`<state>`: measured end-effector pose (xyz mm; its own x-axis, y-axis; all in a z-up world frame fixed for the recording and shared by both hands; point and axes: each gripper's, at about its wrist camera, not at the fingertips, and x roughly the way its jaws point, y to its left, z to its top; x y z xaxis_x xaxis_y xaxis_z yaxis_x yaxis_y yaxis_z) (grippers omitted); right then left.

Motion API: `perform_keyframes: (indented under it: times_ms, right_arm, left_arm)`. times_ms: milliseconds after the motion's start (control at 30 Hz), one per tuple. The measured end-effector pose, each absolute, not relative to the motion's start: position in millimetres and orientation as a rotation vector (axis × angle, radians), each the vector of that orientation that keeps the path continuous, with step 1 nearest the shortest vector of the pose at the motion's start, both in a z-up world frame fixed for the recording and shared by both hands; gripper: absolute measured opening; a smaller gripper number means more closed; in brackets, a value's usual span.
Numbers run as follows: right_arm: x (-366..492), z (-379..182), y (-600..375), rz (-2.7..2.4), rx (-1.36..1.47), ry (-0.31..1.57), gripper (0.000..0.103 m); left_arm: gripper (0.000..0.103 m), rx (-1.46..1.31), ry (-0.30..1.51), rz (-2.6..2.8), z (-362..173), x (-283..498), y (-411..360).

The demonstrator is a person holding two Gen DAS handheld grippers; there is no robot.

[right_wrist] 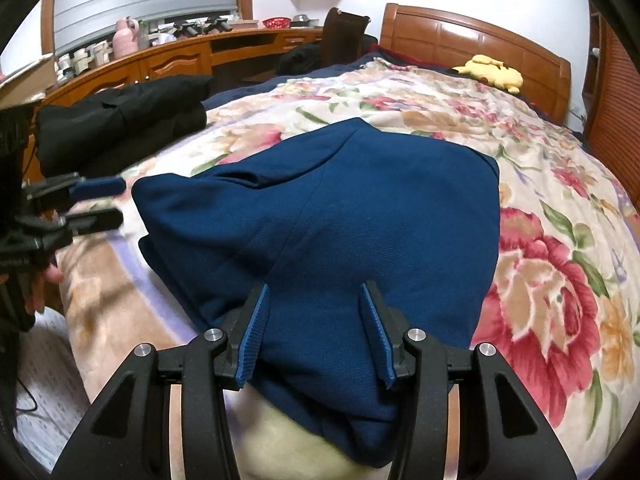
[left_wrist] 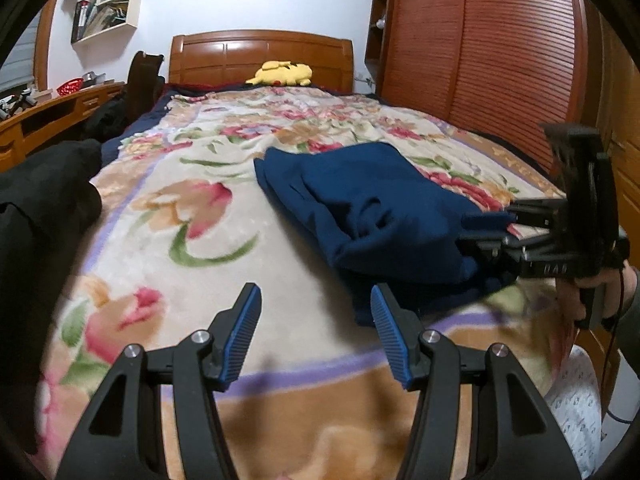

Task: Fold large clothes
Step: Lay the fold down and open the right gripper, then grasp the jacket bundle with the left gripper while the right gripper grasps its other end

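I see the bed (left_wrist: 280, 152) filling both views, spread with a cream floral blanket (right_wrist: 540, 208) and backed at the far end by a wooden headboard (left_wrist: 260, 56). A slatted wooden wardrobe (left_wrist: 480, 48) stands along its right side, and a long wooden desk (right_wrist: 160, 64) runs along the left.

The navy blue garment (right_wrist: 320, 220) I'm folding lies bunched near the foot of the bed, toward the right, its near edge hanging over the blanket's border. A pile of black clothing (right_wrist: 120, 116) sits on the far left edge of the bed, well apart from it.

My right gripper (right_wrist: 316, 332) is at the garment's near edge; blue cloth fills the space between its fingers (right_wrist: 254, 336), but I cannot tell whether the pads are clamping it. My left gripper (left_wrist: 316, 332) hangs over bare blanket just left of the garment, its fingers (left_wrist: 244, 336) spread apart with nothing between them.

A yellow plush toy (left_wrist: 282, 73) rests against the headboard.
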<state>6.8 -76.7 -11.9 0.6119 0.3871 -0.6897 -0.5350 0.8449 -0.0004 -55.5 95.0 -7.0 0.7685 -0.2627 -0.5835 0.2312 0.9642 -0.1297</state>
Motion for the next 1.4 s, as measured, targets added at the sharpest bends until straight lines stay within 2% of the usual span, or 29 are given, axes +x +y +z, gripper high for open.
perform_keyframes:
  times_ms: [500,1000,1233,1400]
  right_arm:
    - [48,-3,-120,0.376,-0.175,0.727,0.047]
    - [161,-6,-159,0.240,-0.069,0.776,0.048]
    - [197,-26,-171,0.245,0.037,0.841,0.050]
    - [215,-41,-176,0.250,0.074,0.875,0.055]
  left_arm:
    - [0.056,-0.039,0.717,-0.312,-26,-45,74]
    - [0.055,-0.122,0.720,-0.373,-33,-34,76]
    - [0.044,-0.123,0.720,-0.384,-34,-30,74]
    - [0.043,-0.124,0.731,-0.385,-37,-24,74]
